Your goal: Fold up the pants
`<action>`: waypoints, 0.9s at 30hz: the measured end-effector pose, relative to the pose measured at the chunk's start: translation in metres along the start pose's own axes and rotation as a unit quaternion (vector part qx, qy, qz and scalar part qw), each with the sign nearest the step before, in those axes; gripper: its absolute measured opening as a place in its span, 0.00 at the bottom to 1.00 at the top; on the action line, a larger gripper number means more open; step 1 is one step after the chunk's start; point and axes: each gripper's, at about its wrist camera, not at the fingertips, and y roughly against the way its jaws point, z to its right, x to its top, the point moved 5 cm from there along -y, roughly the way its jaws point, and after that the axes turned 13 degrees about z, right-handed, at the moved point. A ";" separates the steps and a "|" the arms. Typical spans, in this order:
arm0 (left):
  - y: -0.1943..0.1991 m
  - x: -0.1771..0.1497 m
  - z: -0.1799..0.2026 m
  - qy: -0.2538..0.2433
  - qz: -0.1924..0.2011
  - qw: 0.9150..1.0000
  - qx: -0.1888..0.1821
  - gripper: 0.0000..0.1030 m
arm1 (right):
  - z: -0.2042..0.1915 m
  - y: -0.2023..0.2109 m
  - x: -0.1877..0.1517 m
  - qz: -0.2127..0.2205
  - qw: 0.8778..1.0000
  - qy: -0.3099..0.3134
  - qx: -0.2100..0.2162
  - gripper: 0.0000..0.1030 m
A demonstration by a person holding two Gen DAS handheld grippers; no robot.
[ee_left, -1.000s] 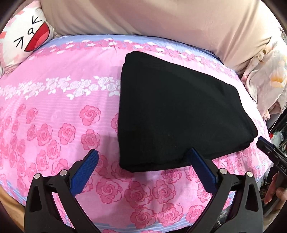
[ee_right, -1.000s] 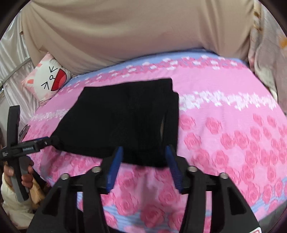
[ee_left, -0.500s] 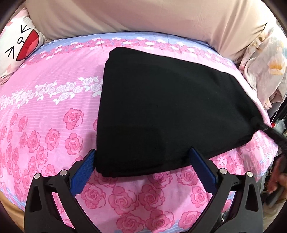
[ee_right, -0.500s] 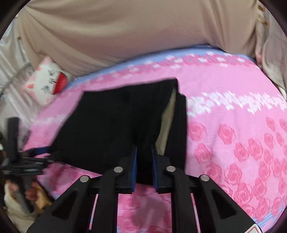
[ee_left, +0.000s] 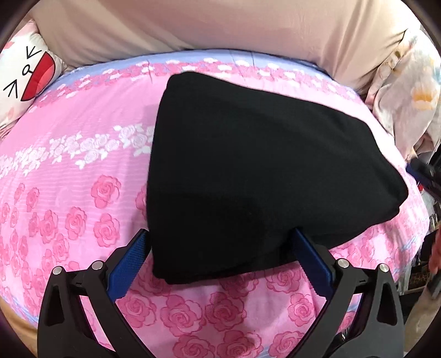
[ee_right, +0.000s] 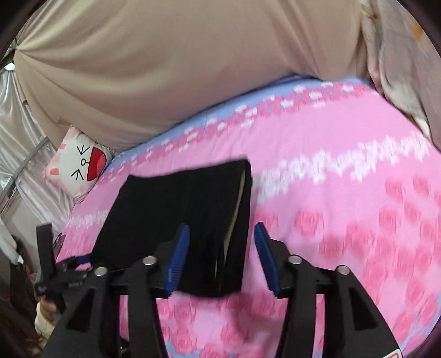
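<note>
The black pants point(ee_left: 256, 176) lie folded into a flat stack on the pink rose bedsheet point(ee_left: 69, 170). My left gripper point(ee_left: 220, 247) is open, its blue fingers on either side of the near edge of the pants. In the right wrist view the pants point(ee_right: 176, 209) show as a folded stack with layered edges. My right gripper point(ee_right: 222, 253) is open, its blue fingers astride the near end of the stack. The left gripper point(ee_right: 63, 270) shows at the far left of that view.
A cartoon-face pillow point(ee_left: 24, 79) sits at the bed's far left, also in the right wrist view point(ee_right: 80, 165). A beige cover point(ee_left: 220, 24) rises behind the bed. A floral quilt point(ee_left: 408, 91) lies at the right. The bed edge is near.
My right gripper was shut on the near end of the pants half a second ago and has now opened. The left gripper stayed open at the stack's edge.
</note>
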 end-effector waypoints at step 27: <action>0.022 -0.001 0.010 -0.030 0.004 0.999 -0.040 0.95 | -0.015 -0.008 -0.045 -0.067 0.998 0.013 0.000 0.27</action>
